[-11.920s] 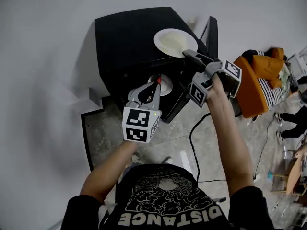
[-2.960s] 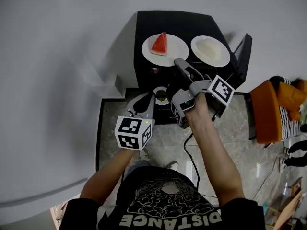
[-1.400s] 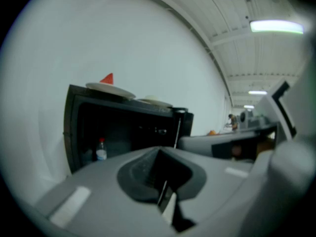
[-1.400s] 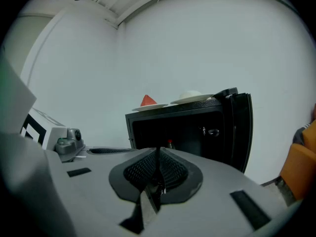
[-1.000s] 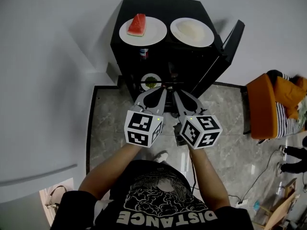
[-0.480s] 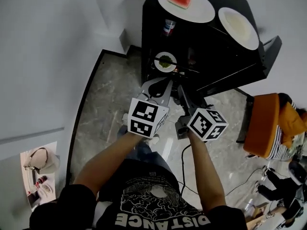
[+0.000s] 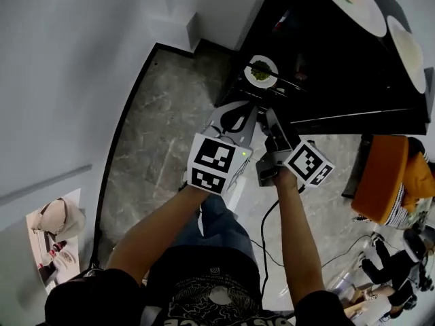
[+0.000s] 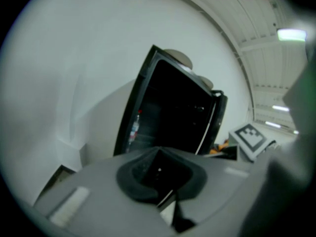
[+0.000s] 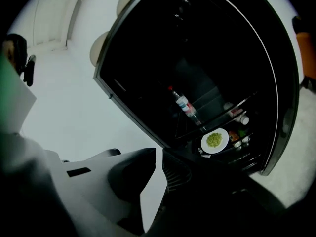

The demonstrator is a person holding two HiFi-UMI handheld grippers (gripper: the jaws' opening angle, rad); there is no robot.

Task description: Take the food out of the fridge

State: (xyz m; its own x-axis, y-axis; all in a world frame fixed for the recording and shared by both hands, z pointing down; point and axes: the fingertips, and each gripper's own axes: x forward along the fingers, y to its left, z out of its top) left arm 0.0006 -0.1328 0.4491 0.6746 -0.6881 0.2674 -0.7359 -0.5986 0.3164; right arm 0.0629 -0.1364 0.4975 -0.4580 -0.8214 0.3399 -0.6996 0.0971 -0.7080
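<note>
Left claw and right claw are noted side by side, each pressed together with nothing pinched. The plate of green food is observed ahead of both tips, near but not touched, set low inside the open fridge.

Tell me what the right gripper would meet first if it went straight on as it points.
The right gripper would likely meet the plate of green food low in the open fridge, or the interior just beside it; depth is unclear.
</note>
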